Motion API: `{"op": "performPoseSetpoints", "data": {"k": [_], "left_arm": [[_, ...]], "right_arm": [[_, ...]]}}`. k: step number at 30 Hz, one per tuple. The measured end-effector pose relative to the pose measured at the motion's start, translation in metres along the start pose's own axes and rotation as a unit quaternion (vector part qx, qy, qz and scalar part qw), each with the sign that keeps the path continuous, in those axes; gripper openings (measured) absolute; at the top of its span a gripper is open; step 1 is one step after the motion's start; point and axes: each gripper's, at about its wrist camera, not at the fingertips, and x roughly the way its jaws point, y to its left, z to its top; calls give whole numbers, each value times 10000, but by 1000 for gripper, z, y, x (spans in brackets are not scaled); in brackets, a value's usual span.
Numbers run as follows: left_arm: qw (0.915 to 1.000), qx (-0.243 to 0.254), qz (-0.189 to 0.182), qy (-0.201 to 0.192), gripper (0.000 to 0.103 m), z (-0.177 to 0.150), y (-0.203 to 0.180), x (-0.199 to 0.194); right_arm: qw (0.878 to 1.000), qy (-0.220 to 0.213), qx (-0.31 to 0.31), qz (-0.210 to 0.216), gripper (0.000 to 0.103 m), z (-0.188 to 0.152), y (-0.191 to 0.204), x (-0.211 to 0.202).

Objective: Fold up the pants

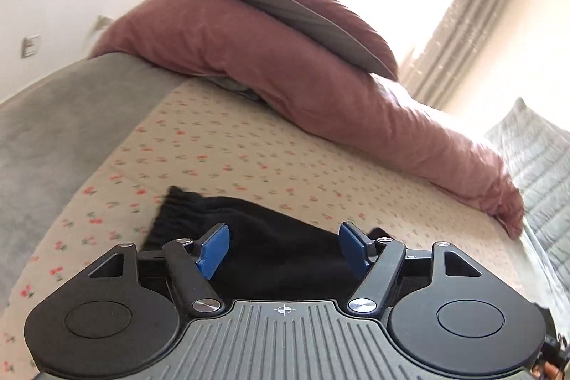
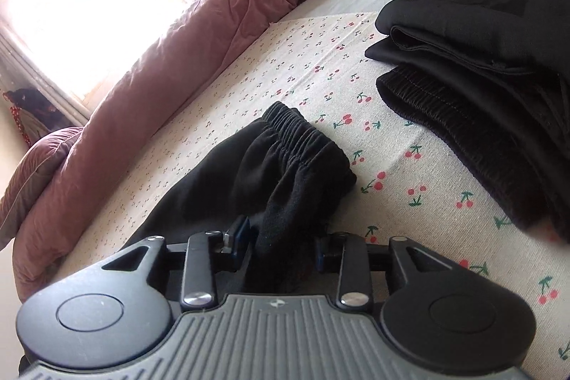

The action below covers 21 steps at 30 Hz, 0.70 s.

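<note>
Black pants (image 2: pixel 270 166) with a gathered elastic cuff lie on the cherry-print bed sheet (image 2: pixel 392 202). My right gripper (image 2: pixel 281 244) sits low over them. Its jaws stand a little apart with a bunch of the black fabric loose between them, and the fabric hides most of the pads. In the left wrist view the same black pants (image 1: pixel 249 223) lie beyond my left gripper (image 1: pixel 283 250). That gripper is raised above the cloth and its blue pads (image 1: pixel 213 251) are spread wide with nothing pinched between them.
A stack of folded black garments (image 2: pixel 481 59) lies at the right on the sheet. A rumpled mauve duvet (image 1: pixel 285 59) and a pillow run along the far side. A grey blanket (image 1: pixel 71 116) covers the left, a pale quilt (image 1: pixel 534 159) the right, with a bright curtained window (image 1: pixel 463 6) behind.
</note>
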Motion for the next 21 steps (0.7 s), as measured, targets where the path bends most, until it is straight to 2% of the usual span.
{"op": "performPoseSetpoints", "data": {"k": [2,5,8,10,12,13,14,15,16,18,19,21], "left_arm": [[9982,451,-228,312,69,7,-39,44],[9883,1025,-582,969,69,5,-93,127],[9757,1504,-359,1555,69,-9,-132,207],[9688,1730,-105,1774,69,-20,-147,246],[9658,1784,97,1879,68,-30,-152,269],[9657,1821,148,1847,65,-35,-155,275],[9652,1937,217,1744,56,-40,-158,278],[9635,2091,339,1637,26,-46,-161,279],[9629,2157,469,1551,15,-49,-162,278],[9719,1773,546,1447,5,-46,-156,274],[9785,1458,580,1335,1,-40,-151,268],[9889,1014,459,983,1,-28,-143,251]], "right_arm": [[9998,-26,160,80,22,4,-6,4],[9994,-1,193,283,22,5,-11,11],[9989,16,244,407,22,14,-13,20],[9986,32,274,462,23,19,-13,26],[9987,70,201,467,23,21,-11,34],[9990,92,86,420,14,21,-8,36],[9994,133,-189,246,3,20,-2,39],[9989,92,-423,158,0,18,4,39],[9982,32,-588,121,0,17,9,39],[9965,-218,-791,139,0,20,21,29],[9947,-474,-845,339,0,24,29,17],[9839,-1010,-1297,696,0,28,51,-5]]}}
